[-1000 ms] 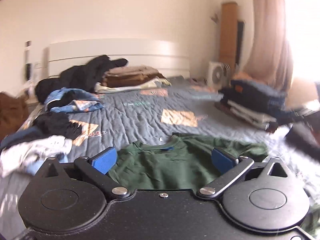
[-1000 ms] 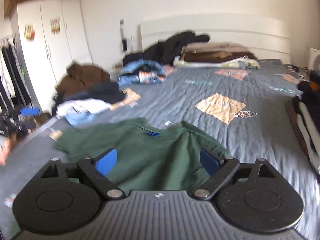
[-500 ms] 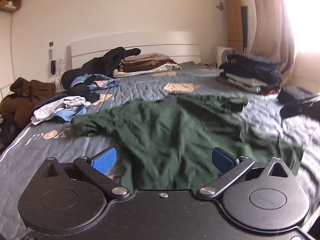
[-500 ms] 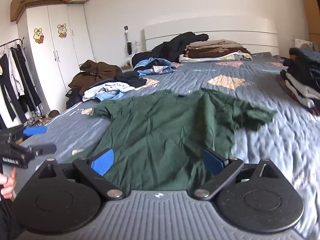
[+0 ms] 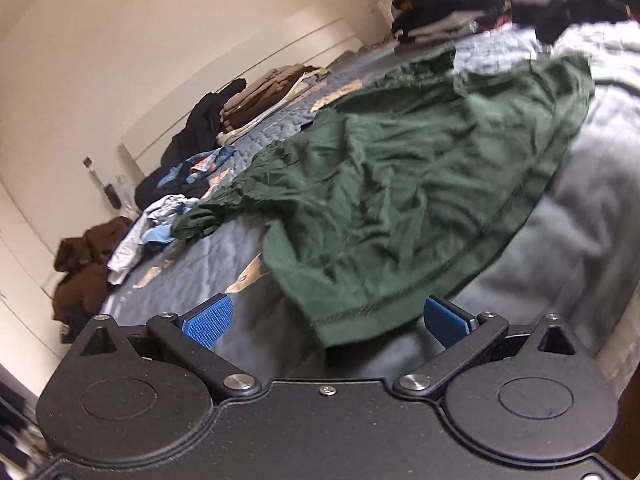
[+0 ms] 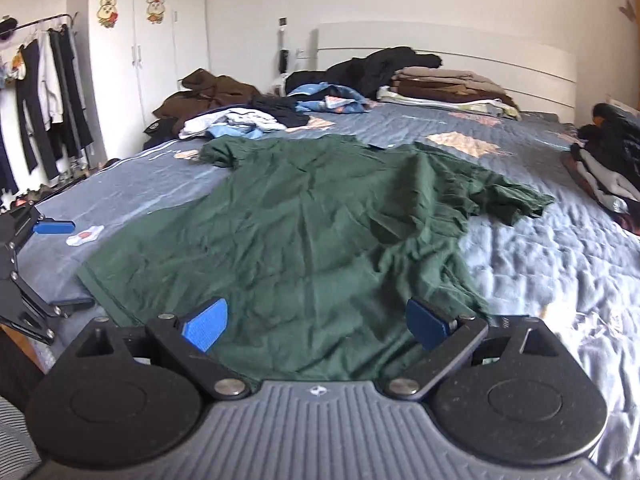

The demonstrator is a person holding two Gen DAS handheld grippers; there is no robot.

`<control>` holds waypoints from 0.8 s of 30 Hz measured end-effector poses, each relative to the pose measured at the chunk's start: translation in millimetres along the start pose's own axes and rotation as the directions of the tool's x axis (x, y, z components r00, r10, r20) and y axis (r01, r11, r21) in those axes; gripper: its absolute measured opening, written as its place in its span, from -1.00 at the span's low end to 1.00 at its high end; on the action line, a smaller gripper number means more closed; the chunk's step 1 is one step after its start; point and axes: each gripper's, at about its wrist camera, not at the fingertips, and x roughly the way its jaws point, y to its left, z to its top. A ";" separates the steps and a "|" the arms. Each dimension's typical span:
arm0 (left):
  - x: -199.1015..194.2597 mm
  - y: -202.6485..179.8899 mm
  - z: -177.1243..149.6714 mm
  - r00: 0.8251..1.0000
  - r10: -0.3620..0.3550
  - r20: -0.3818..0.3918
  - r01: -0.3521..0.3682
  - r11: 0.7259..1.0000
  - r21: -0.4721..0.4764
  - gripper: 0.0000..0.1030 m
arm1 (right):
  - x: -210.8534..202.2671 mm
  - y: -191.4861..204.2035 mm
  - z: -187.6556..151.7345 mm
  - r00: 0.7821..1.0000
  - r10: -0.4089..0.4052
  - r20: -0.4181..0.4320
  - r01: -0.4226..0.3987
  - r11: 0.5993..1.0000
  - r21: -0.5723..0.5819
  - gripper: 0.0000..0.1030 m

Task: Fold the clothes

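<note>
A dark green T-shirt (image 6: 320,224) lies spread, wrinkled, on the grey-blue quilted bed (image 6: 560,256), hem toward me, collar toward the headboard. It also shows in the left wrist view (image 5: 400,200). My left gripper (image 5: 328,320) is open, tilted, with the shirt's bottom-left hem corner between its blue pads, untouched. My right gripper (image 6: 316,322) is open just above the shirt's hem, empty. The left gripper also shows at the left edge of the right wrist view (image 6: 44,264).
Loose clothes (image 6: 240,120) lie at the bed's far left. Folded stacks sit by the headboard (image 6: 444,88) and at the right edge (image 6: 608,168). A brown jacket (image 6: 208,92), a white wardrobe (image 6: 140,60) and a hanging rail (image 6: 40,92) stand to the left.
Both grippers have pulled back and dropped to the shirt's hem. The left gripper has tilted and come to the hem's left corner. The shirt now lies spread out flatter.
</note>
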 end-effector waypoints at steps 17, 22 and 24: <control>11.6 -12.2 -5.5 0.988 0.100 0.120 -0.114 0.986 0.121 0.99 | 25.8 30.2 23.4 0.998 0.063 -0.012 -0.063 0.997 -0.034 0.87; 23.9 -19.1 0.2 0.985 0.105 0.135 -0.117 0.990 0.081 0.99 | 27.6 34.4 26.8 0.997 0.075 -0.008 -0.075 0.997 -0.029 0.87; 27.9 -16.2 2.4 0.987 0.099 0.124 -0.103 0.994 0.028 0.99 | 28.3 33.6 25.8 0.998 0.069 -0.012 -0.069 0.997 -0.027 0.87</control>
